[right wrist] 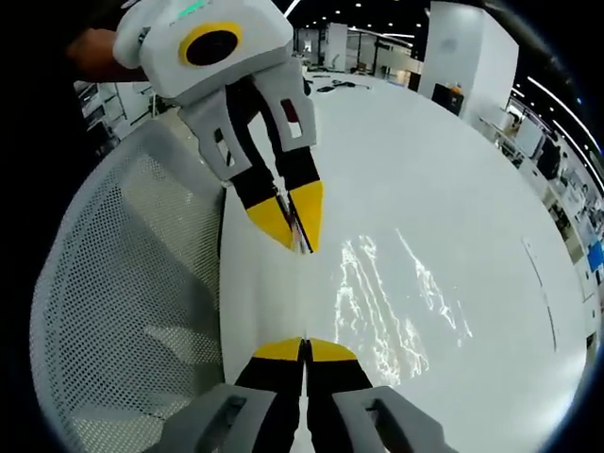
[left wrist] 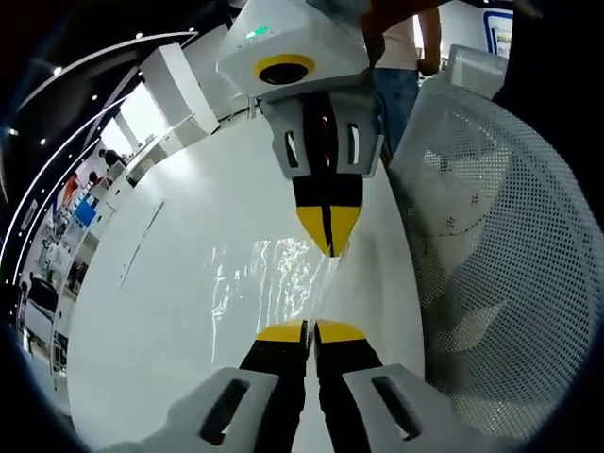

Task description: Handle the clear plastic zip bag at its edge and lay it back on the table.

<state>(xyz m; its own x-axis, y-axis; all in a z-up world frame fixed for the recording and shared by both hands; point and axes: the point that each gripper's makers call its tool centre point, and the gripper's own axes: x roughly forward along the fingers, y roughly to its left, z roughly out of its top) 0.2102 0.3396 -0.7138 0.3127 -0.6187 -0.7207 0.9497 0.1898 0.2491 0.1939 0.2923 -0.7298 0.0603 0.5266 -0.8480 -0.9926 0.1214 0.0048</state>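
The clear plastic zip bag (left wrist: 274,283) shows as bright crinkled glints over the white table (left wrist: 170,311). One edge of it runs stretched between the two grippers. At the bottom of the left gripper view, my left gripper (left wrist: 310,332) has its yellow tips pressed together on the near end of that edge. My right gripper (left wrist: 328,231) comes down from the top, shut on the far end. In the right gripper view the bag (right wrist: 396,293) spreads to the right of my right gripper (right wrist: 304,349), and my left gripper (right wrist: 294,222) pinches the edge above it.
A white mesh basket (left wrist: 500,255) stands close beside the bag, seen at the left in the right gripper view (right wrist: 123,283). A person in jeans (left wrist: 396,85) stands beyond the table's far end. The table (right wrist: 472,189) stretches wide and white away from the basket.
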